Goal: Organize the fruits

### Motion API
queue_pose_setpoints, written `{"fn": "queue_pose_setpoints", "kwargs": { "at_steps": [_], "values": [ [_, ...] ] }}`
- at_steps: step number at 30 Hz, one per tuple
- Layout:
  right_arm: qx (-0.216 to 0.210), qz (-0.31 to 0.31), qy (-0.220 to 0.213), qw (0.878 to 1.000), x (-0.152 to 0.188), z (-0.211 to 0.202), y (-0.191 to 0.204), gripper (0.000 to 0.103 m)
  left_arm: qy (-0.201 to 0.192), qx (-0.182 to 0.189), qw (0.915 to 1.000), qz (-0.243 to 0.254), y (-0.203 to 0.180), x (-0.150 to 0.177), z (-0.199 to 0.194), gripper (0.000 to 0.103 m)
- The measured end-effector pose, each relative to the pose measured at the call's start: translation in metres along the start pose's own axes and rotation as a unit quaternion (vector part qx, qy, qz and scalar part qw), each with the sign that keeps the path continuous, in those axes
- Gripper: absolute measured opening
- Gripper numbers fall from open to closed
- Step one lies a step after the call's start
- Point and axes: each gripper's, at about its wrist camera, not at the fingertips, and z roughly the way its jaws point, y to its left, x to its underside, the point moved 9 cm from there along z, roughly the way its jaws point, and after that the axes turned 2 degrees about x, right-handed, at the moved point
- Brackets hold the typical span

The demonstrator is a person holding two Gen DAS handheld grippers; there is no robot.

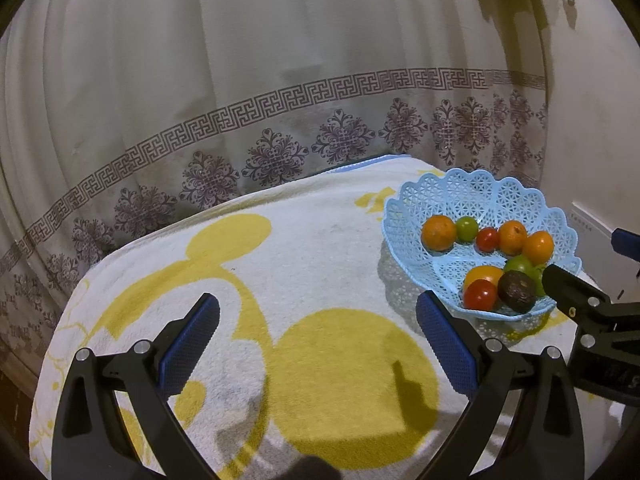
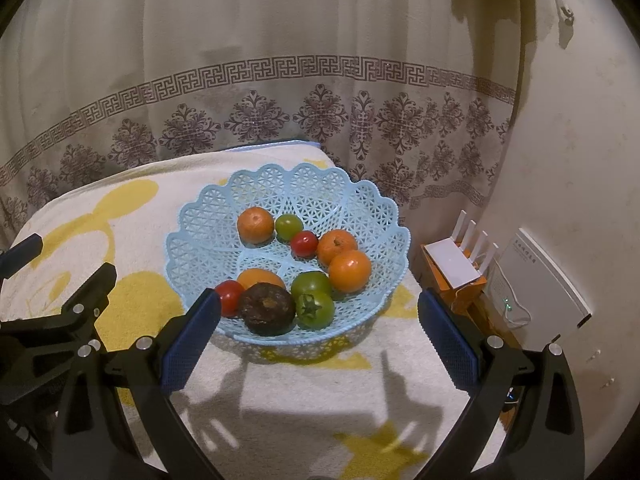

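Both tools spread, nothing pinched; all fruit sits in the basket.
Left tool hovers over the yellow-patterned towel left of the blue lattice basket, fingers wide apart. Right tool faces the basket's near rim, also wide apart and empty. Inside the basket, left to right: red tomato, dark brown fruit, green tomato, oranges behind. White router sits right of the basket.
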Motion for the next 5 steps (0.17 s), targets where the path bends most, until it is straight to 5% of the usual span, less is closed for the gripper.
{"fn": "queue_pose_setpoints", "kwargs": {
  "at_steps": [5],
  "values": [
    [-0.008,-0.004,-0.002,1.000,-0.001,-0.003,0.007,0.100,0.026,-0.014,0.9994,-0.019,0.016,0.008,0.004,0.098]
  ]
}}
